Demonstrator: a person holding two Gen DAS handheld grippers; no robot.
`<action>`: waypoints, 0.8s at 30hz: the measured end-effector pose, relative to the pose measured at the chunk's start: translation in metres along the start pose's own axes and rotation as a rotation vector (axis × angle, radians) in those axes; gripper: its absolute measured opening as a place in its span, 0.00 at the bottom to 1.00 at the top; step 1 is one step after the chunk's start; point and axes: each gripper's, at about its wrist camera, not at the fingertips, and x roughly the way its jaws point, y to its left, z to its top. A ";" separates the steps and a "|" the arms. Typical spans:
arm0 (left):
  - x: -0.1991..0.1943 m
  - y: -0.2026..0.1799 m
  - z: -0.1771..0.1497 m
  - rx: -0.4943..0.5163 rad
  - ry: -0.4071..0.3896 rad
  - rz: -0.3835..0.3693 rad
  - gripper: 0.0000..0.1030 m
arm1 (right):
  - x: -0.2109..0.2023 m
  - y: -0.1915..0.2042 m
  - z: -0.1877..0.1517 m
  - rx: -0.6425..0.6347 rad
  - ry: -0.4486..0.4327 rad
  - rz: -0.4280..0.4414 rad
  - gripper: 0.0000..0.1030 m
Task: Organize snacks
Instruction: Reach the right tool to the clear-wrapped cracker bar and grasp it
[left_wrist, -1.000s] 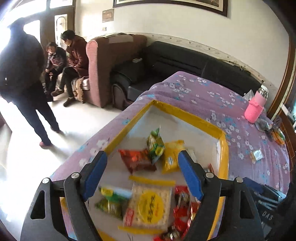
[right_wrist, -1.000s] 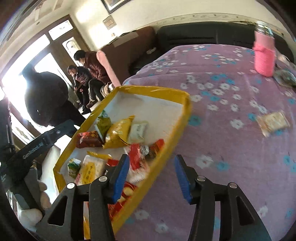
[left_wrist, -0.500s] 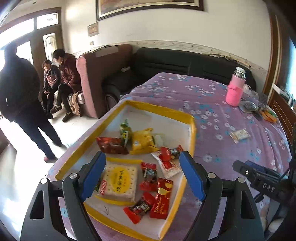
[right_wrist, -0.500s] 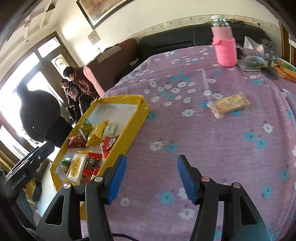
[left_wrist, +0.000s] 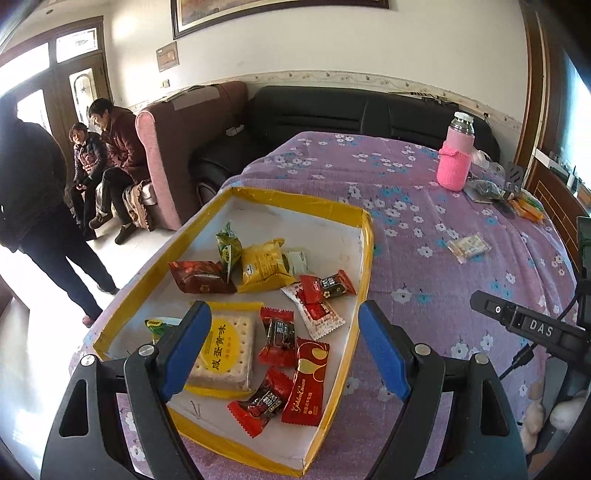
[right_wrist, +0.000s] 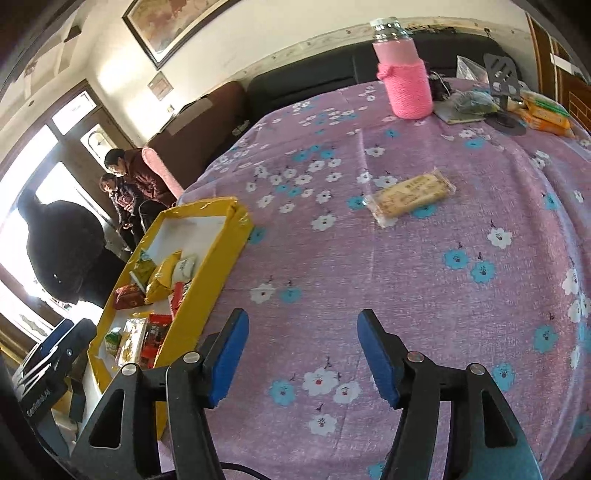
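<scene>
On the cloth, well apart from the tray, we find one stray biscuit pack lying flat. We judge it light, crinkly and brittle inside, best taken across its narrow width. The right gripper, jaws just opening, and left gripper both stand wide, empty.

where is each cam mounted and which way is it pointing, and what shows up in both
Left wrist: sits on the left gripper, angled down over the yellow tray of snacks; its blue fingers stand open and empty, and the right gripper's body shows at the right edge.
Right wrist: sits on the right gripper, angled down at the purple cloth; its fingers have just been opening, nothing between them.
Shared: the tray, the cracker packet, the pink bottle.
</scene>
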 end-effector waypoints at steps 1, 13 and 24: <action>0.002 0.000 -0.001 0.002 0.005 -0.003 0.80 | 0.002 -0.001 0.000 0.003 0.003 -0.002 0.61; -0.001 0.013 -0.009 0.000 -0.055 -0.153 0.80 | 0.028 -0.101 0.050 0.296 0.019 -0.077 0.64; 0.013 0.009 -0.013 0.000 -0.030 -0.213 0.80 | 0.075 -0.100 0.107 0.328 0.035 -0.189 0.66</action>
